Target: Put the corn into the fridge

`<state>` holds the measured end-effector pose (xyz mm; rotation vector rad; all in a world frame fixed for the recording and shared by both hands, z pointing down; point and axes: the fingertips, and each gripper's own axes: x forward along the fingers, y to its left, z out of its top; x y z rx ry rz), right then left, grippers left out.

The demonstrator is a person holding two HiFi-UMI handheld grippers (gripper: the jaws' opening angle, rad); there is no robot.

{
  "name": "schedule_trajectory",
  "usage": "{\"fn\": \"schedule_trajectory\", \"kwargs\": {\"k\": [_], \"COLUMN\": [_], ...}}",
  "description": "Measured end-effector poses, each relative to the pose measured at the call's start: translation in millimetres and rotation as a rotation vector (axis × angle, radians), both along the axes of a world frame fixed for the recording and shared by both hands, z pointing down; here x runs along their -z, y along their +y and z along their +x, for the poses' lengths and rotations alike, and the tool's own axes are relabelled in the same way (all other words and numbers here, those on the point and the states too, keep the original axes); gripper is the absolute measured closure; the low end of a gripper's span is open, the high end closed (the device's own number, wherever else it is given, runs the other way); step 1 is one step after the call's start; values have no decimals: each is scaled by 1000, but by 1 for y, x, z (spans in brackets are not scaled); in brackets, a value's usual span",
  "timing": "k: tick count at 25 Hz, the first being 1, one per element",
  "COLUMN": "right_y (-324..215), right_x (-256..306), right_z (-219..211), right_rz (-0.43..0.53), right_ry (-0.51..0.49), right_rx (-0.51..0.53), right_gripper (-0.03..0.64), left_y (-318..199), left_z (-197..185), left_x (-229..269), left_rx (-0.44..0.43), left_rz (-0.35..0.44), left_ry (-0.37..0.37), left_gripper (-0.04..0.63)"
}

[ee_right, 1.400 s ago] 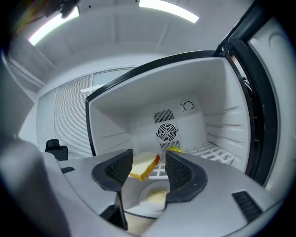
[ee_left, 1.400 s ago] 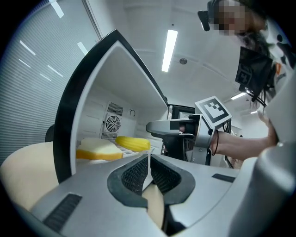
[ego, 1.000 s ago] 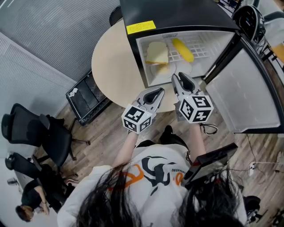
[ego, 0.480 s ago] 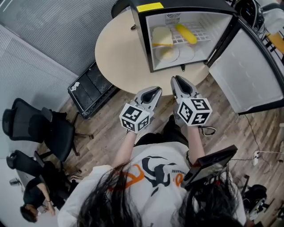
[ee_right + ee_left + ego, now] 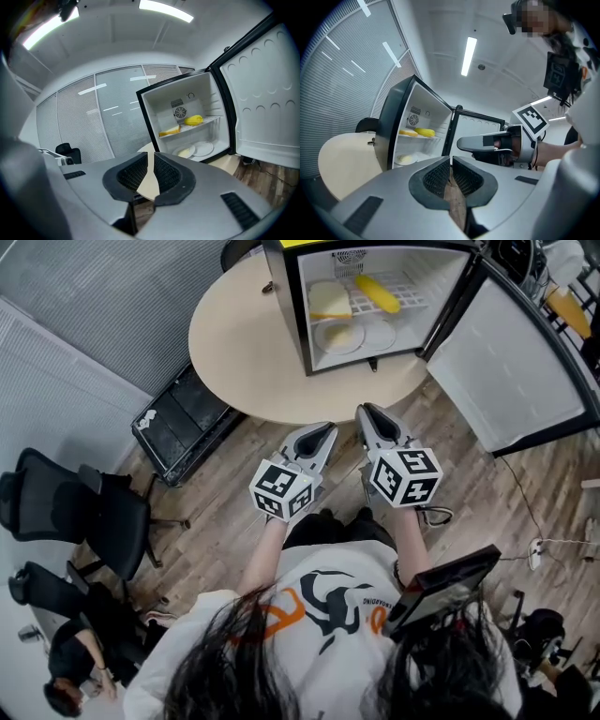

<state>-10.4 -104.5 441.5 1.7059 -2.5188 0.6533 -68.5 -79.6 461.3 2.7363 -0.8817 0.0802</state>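
The yellow corn [image 5: 380, 293] lies on the wire shelf of the open black fridge [image 5: 286, 306], beside a pale yellow slice [image 5: 330, 301]; the left gripper view [image 5: 425, 132] and the right gripper view [image 5: 193, 120] show the corn too. Both grippers hang over the wooden floor, short of the round table [image 5: 244, 362] and well back from the fridge. My left gripper [image 5: 323, 432] is shut and empty. My right gripper [image 5: 367, 414] has just been closing and is shut, with nothing between its pads.
The fridge door [image 5: 511, 362] stands wide open to the right. Two plates [image 5: 359, 336] sit on the fridge floor. A black case [image 5: 183, 432] leans by the table, office chairs [image 5: 84, 512] stand at left, and a cable [image 5: 525, 512] runs across the floor.
Both grippers have drawn back from the fridge towards me, so the fridge and table sit farther away. The right jaws have narrowed.
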Motion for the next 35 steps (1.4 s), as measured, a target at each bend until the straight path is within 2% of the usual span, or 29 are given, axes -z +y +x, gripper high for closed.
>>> {"fn": "schedule_trajectory", "kwargs": {"k": [7,13,18,27,35], "right_y": [19,51,89,160,205], "right_x": [-7,-8,-10,-15,-17], "right_z": [9,22,42,76,88], "right_rz": [-23,-32,-34,-41,-34], "right_ry": [-6,-9,-15,-46,-67], "right_rx": [23,64,101,127,143], "right_gripper": [566,568,568,568,568], "left_y": [8,36,73,155,204], "left_z": [5,17,37,79,90], "left_x": [1,6,2,-4,-5], "left_rx": [40,87,122,126,138], "left_rz": [-3,0,-11,-23,-11], "left_ry": [8,9,-6,-36,-53], "left_gripper": [581,581,581,581,581]}}
